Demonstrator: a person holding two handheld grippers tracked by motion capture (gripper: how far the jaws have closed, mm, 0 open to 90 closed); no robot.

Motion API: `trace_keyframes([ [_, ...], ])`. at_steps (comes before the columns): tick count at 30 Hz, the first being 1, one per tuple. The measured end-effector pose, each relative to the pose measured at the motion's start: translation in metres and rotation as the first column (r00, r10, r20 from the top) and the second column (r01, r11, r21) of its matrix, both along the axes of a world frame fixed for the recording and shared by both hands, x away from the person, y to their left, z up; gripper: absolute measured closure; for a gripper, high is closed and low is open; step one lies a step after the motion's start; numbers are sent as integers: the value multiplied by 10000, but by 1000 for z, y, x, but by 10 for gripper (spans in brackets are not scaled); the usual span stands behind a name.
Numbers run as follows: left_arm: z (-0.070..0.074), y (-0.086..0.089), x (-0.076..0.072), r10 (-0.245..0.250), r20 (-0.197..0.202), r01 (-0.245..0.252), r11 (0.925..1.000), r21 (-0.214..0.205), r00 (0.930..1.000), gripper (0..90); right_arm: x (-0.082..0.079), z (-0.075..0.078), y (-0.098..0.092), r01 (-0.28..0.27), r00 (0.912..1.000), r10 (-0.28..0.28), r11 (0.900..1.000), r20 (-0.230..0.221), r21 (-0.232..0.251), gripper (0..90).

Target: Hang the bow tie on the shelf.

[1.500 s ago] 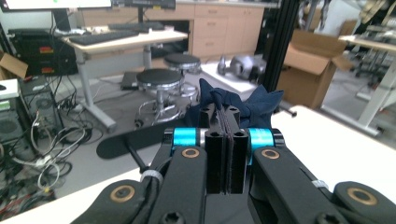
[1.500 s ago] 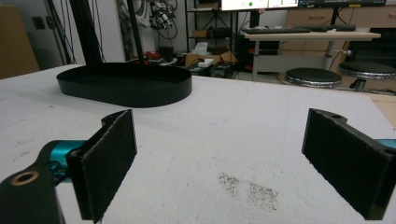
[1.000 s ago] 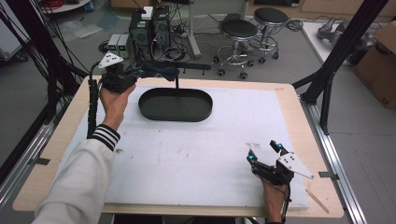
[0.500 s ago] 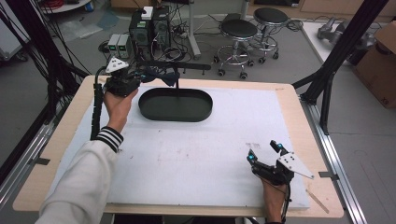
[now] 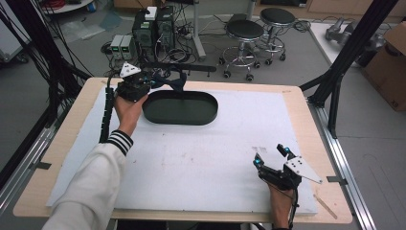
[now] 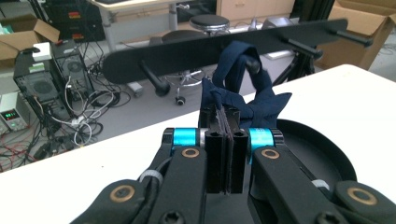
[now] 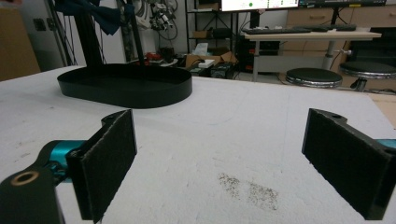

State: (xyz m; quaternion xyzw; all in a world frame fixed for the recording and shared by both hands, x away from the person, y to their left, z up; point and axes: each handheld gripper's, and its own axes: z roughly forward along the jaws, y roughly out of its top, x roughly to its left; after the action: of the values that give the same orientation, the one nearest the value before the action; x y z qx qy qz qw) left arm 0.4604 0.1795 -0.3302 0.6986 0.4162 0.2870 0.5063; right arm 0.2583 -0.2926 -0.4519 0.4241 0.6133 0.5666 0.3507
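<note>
A navy bow tie (image 5: 173, 82) hangs over the far left rim of a black oval tray (image 5: 210, 115). My left gripper (image 5: 154, 85) is shut on the tie's edge. In the left gripper view the tie (image 6: 264, 105) sticks out past the closed jaws of the left gripper (image 6: 224, 115), and its strap loops around a peg (image 6: 252, 64) on the stand's black horizontal bar (image 6: 187, 51). My right gripper (image 5: 269, 155) rests low on the mat near the front right, open with nothing between its pads (image 7: 112, 149). From there the tray (image 7: 126, 88) and the tie (image 7: 100, 14) lie far off.
A white mat (image 5: 201, 158) covers the wooden table (image 5: 72, 124). Two stools (image 5: 244, 31), computer cases (image 5: 153, 28) and cables stand on the floor beyond the far edge. Black frame posts (image 5: 342, 67) rise at the right. A cardboard box (image 5: 390, 57) sits far right.
My left gripper has carried the bow tie to the right, closer to the tray's rim and the stand. The right gripper has stayed put.
</note>
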Motion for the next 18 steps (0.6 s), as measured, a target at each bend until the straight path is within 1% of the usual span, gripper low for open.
trace_keyframes([
  [2, -4, -1, 2, -38, -83, 38, 10000, 18, 10000, 888, 0, 0, 0, 2, 10000, -2, 10000, 1, -3, 92],
  [4, -8, -2, 4, -56, -217, 55, 10000, -69, 9997, 888, 0, 0, 0, 4, 10000, -4, 10000, 4, -4, 92],
  [10, -11, -2, 7, -211, -311, 209, 9998, -73, 9993, 887, 0, 0, 0, 6, 10000, -6, 10000, 10, -14, 91],
  [12, -13, -2, 7, -239, -425, 239, 9997, -18, 9988, 887, 0, 0, 0, -1, 10000, 1, 10000, 9, -9, 92],
  [14, -16, -1, 7, -273, -473, 266, 9995, -146, 9985, 886, 0, 0, 0, 7, 10000, -7, 10000, -39, 37, 92],
  [16, -19, 2, 7, -331, -628, 306, 9987, -399, 9975, 886, 0, 0, -1, -47, 10000, 48, 10000, -63, 39, 92],
  [18, -22, 3, 7, -362, -685, 342, 9990, -304, 9970, 886, 0, 0, -1, -48, 10000, 48, 10000, -61, 28, 92],
])
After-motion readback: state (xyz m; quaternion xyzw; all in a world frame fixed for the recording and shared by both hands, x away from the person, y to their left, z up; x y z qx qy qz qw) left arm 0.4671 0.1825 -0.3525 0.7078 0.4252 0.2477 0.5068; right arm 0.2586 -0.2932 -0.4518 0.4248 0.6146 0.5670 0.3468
